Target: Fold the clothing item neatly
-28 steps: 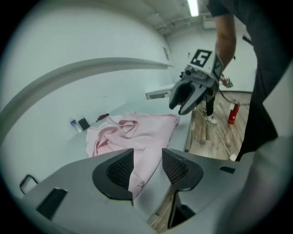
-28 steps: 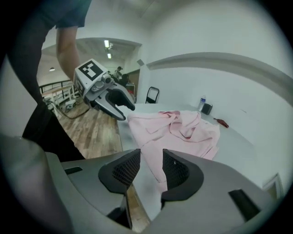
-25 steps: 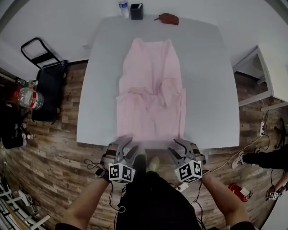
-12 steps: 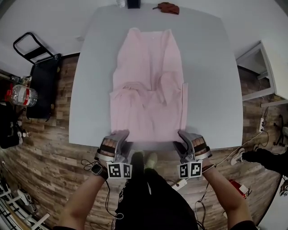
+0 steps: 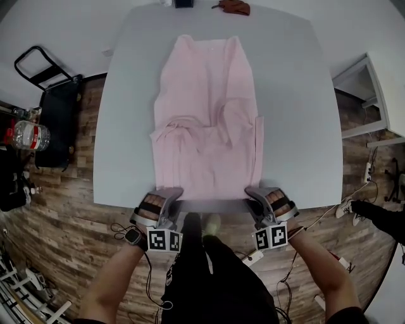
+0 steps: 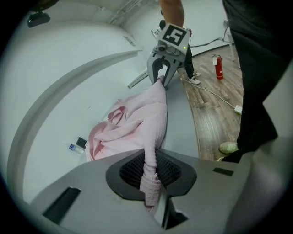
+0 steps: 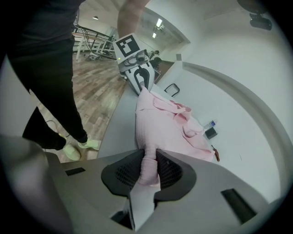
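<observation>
Tools (image 5: 171,191) (image 5: 256,191) lower, clamped — pink garment (image 5: 205,126), hem (image 5: 212,196) bunched

garment (image 5: 205,126): soft matt cloth | table (image 5: 297,114): smooth, matt | floor (image 5: 57,221): wood planks | your left gripper (image 6: 152,173) & right gripper (image 7: 149,169): matt grey plastic w/ ribbed pads (image 6: 130,170)

Left claw (image 5: 172,192), right claw (image 5: 253,192) clamped garment (image 5: 205,126).

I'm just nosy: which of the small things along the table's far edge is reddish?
The flat reddish-brown item, farthest right, beyond the pink garment's far right corner. The black box and the clear bottle stand left of it.
</observation>
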A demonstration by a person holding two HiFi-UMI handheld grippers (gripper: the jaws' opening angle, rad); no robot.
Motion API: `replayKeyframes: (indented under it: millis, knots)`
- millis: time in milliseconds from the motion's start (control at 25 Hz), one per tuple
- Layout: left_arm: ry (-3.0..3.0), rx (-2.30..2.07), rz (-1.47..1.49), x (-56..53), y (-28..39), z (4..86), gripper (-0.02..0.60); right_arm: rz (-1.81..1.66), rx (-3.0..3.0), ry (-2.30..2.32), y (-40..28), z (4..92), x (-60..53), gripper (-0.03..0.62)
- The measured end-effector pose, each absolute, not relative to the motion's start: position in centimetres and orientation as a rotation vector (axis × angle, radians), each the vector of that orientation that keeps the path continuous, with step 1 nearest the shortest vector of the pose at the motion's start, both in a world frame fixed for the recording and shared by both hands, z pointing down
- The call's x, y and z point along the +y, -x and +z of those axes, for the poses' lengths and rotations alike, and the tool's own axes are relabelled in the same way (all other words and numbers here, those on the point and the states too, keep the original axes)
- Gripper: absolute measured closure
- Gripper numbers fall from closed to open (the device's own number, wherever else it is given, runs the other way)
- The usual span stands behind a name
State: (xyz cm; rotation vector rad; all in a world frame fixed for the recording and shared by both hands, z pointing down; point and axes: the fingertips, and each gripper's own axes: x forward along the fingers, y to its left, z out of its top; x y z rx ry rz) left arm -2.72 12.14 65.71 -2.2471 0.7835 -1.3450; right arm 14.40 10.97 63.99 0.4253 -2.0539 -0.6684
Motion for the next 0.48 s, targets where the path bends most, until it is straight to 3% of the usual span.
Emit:
replayKeyframes:
  millis: [120, 480]
  knots:
    - [2.285, 0.752, -1.366, 12.0, 2.7, 65.7, 0.534, -0.633, -2.065, -0.418, -14.2, 63.4, 10.9, 0.533]
    - [2.480, 0.495, -1.525, 14.6, 2.5, 61.9, 0.535, -0.448, -2.116, -0.263, -13.4, 58.6, 12.9, 0.539]
